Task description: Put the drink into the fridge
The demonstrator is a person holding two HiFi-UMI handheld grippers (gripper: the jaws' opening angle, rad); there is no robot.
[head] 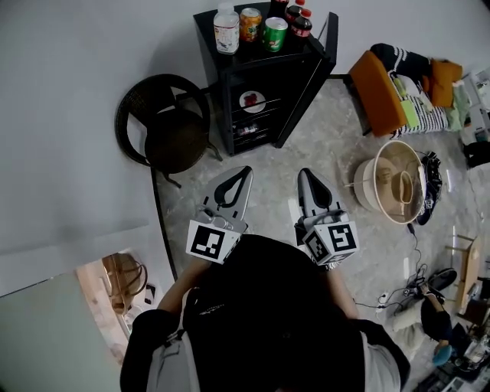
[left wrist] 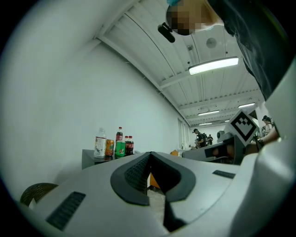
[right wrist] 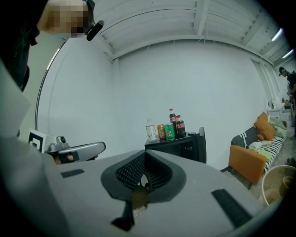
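A small black fridge (head: 260,92) stands against the white wall, with shelves showing through its front. On its top stand a white bottle (head: 226,29), an orange can (head: 250,23), a green can (head: 274,34) and dark cola bottles (head: 298,21). The same drinks show in the left gripper view (left wrist: 115,146) and in the right gripper view (right wrist: 166,129). My left gripper (head: 243,171) and right gripper (head: 305,174) are held side by side, well short of the fridge and pointing at it. Both are shut with nothing between the jaws.
A dark wicker chair (head: 164,126) sits left of the fridge. An orange sofa (head: 379,92) with cushions lies to the right, with a round pale basket (head: 394,180) in front of it. Cables and clutter (head: 429,291) cover the floor at far right.
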